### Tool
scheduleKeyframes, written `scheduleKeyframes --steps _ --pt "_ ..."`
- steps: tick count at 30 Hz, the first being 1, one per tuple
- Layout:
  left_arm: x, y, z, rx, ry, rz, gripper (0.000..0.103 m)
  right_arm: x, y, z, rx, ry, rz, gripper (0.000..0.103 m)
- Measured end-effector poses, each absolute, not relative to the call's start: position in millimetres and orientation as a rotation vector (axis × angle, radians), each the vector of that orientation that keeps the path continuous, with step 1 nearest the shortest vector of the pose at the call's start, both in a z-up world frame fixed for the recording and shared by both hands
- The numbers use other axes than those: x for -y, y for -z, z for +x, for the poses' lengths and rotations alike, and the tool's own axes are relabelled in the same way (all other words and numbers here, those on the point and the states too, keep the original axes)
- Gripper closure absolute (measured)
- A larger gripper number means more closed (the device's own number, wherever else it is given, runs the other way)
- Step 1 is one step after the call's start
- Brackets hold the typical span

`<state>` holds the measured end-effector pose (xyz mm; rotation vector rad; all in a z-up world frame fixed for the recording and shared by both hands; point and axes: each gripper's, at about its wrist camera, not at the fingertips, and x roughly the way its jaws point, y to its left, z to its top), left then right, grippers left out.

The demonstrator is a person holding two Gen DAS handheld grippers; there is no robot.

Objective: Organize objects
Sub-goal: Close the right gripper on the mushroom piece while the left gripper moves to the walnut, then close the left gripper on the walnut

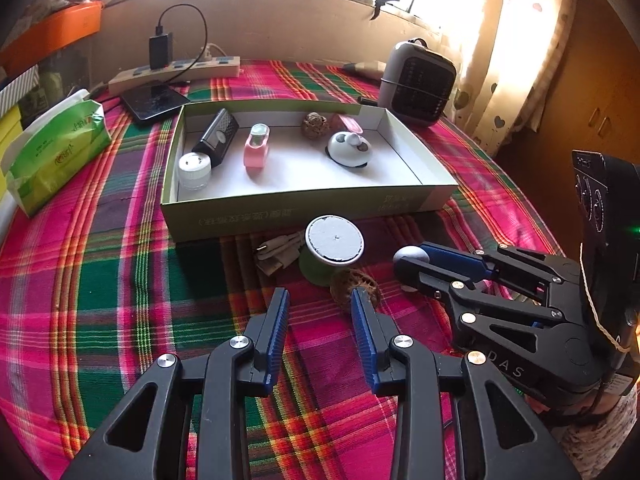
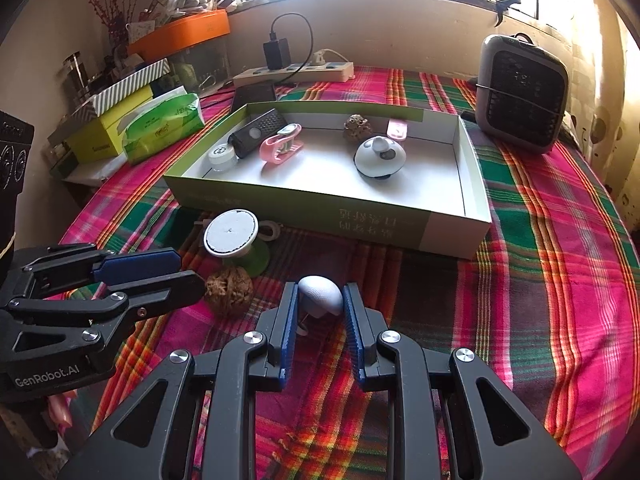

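Bright window light falls across a plaid tablecloth (image 2: 540, 240) where a shallow green-sided box (image 2: 360, 216) serves as the collecting place. Several things already lie inside it: a small white jar (image 2: 222, 155), a black grater-like piece (image 2: 256, 133), a pink clip (image 2: 280, 145), a walnut (image 2: 356, 126), a pink tag (image 2: 397, 129) and a white round gadget (image 2: 380, 157). On the cloth in front of the box remain a green spool with a white top (image 2: 232, 236), a bundled white cable (image 1: 276, 254), a second walnut (image 2: 229, 290) and a small white egg-shaped object (image 2: 320, 290). The right gripper (image 2: 320, 300) has its fingers closed narrowly against that egg-shaped object, just in front of the box, so it seems next to go in. The left gripper (image 1: 320, 300) stands wide and empty, one fingertip just beside the loose walnut. By my reading, a little over half the job is done.
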<state>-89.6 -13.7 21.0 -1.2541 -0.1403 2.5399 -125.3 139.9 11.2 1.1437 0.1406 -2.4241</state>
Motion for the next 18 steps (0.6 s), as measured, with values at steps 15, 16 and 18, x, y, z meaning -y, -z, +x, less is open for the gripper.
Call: scheduleKeyframes --steps 15,16,18 --pt "-8 -15 -94 0.105 -2.509 -1.292 0.066 -151 -12 -123 -0.139 2.421 1.134 0.079" --pt "-9 -14 -95 0.103 -2.512 -1.296 0.066 -151 -12 -123 -0.139 2.421 1.134 0.079" --pt "-9 -13 -96 0.105 -2.515 -1.306 0.066 -152 -11 -123 -0.133 2.421 1.135 0.079"
